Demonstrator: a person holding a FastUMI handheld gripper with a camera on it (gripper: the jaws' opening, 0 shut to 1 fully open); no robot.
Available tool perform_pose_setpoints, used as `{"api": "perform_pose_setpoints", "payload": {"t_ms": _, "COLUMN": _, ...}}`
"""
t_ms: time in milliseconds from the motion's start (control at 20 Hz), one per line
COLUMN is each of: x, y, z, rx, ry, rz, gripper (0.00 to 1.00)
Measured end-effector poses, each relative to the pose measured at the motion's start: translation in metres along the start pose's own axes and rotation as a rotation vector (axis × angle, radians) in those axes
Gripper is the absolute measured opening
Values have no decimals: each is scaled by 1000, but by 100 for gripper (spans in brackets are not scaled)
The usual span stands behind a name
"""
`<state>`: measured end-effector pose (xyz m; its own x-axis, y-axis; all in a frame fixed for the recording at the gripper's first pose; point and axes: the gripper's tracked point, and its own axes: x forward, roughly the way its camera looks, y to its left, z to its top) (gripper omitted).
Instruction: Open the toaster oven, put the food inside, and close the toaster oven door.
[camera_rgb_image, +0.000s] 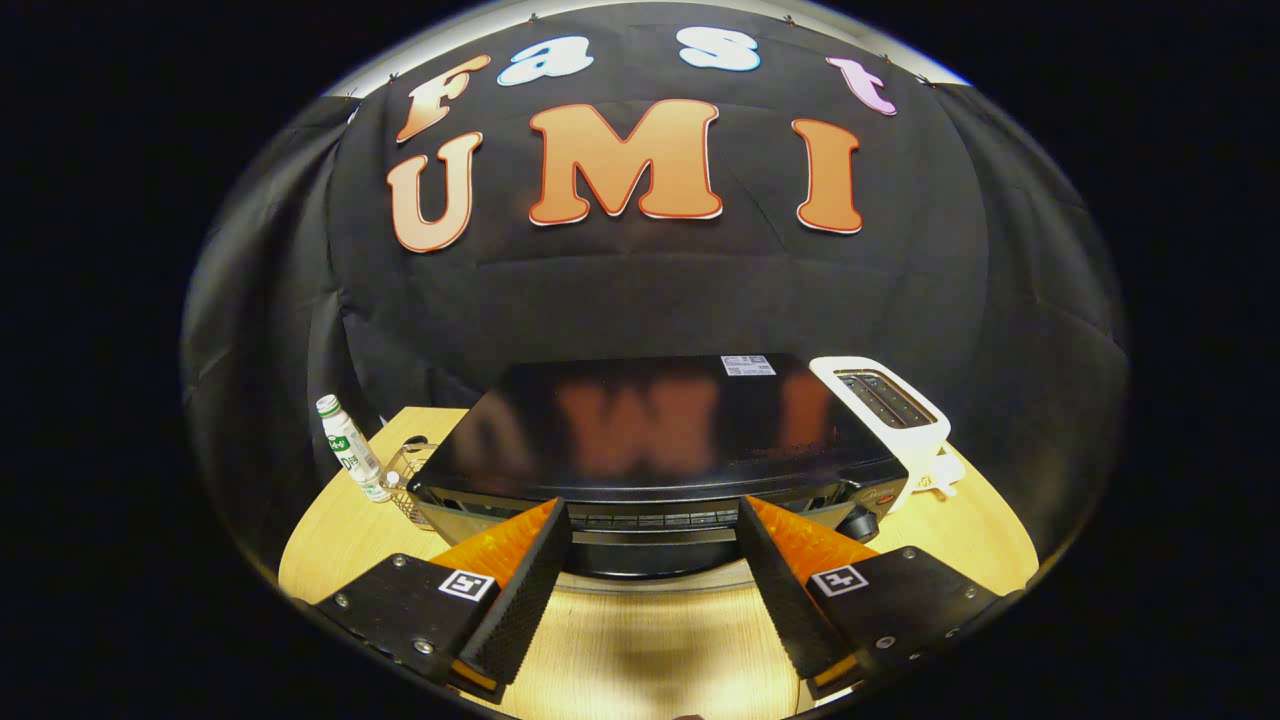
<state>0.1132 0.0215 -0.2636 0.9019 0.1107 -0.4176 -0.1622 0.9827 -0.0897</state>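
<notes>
My gripper (655, 525) hangs spread wide with nothing between its fingers, just before the black toaster oven (660, 440), mid-frame, door closed. At its left a wire basket (405, 485) holds something I cannot make out, beside a white bottle (350, 450); a white toaster (890, 405) stands at right

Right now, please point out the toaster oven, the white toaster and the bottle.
toaster oven (660, 425): gripper view, on its glossy black top.
white toaster (905, 415): gripper view, on its top beside the slots.
bottle (350, 450): gripper view, on its labelled body.
</notes>
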Motion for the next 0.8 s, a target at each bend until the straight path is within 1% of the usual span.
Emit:
{"api": "perform_pose_setpoints", "payload": {"t_ms": 200, "x": -17, "y": -3, "z": -13, "rx": 0, "ry": -2, "rz": -11, "gripper": 99}}
{"api": "perform_pose_setpoints", "payload": {"t_ms": 550, "x": -41, "y": -2, "z": -39, "rx": -5, "ry": 60, "rz": -10, "gripper": 98}}
{"api": "perform_pose_setpoints", "payload": {"t_ms": 800, "x": -59, "y": -4, "z": -69, "rx": -9, "ry": 118, "rz": -9, "gripper": 98}}
